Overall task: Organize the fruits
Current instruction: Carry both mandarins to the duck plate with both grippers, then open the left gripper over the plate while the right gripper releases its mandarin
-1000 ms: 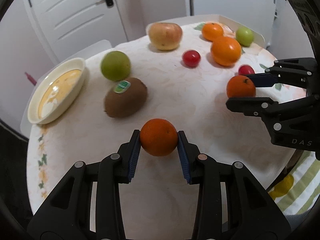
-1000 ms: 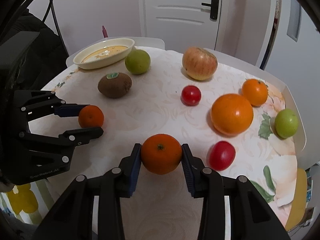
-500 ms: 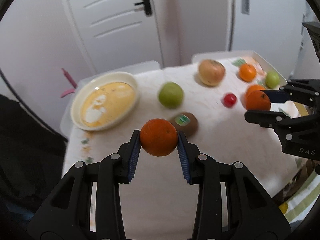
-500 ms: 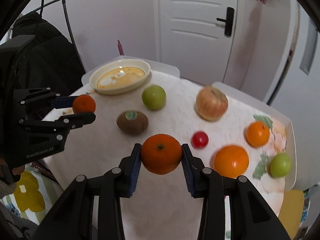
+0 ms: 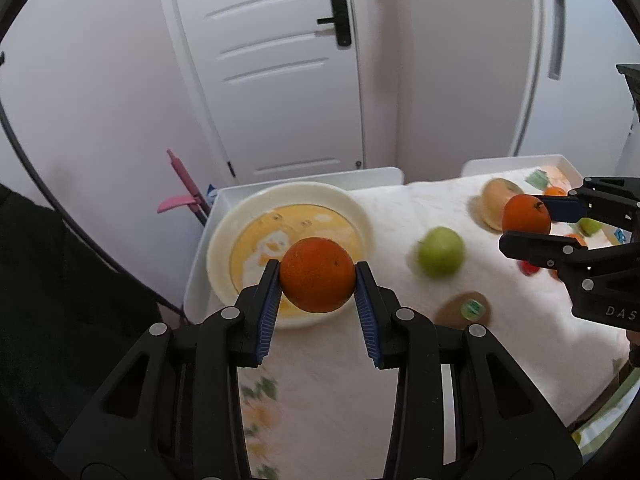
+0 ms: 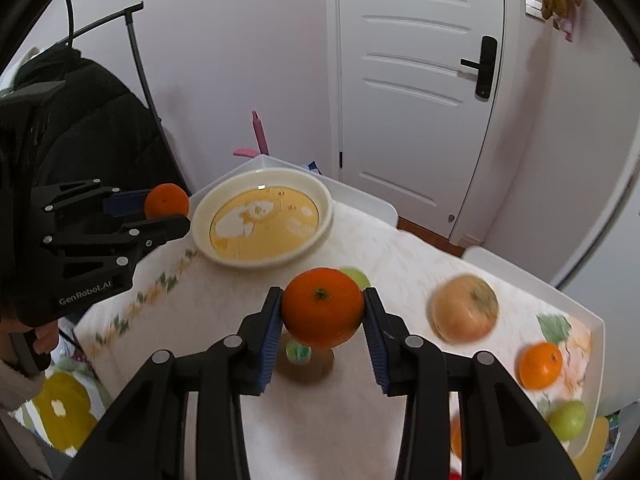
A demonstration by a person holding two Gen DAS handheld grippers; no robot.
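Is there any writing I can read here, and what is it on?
"GenRobot.AI": white letters on the black body of the left gripper, seen from the right wrist.
"DAS": on the black body of the right gripper, cut off by the picture's edge.
Sticker on the kiwi: too blurred to read.

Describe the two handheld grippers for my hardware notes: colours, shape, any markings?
Both match: the left gripper and right gripper are matte black plastic linkages with silver pivot screws, their jaws lined with ribbed blue pads. White lettering marks the bodies: "GenRobot.AI" on the left one, "DAS" readable on the right one. A light sleeve cuff shows beneath the left gripper.
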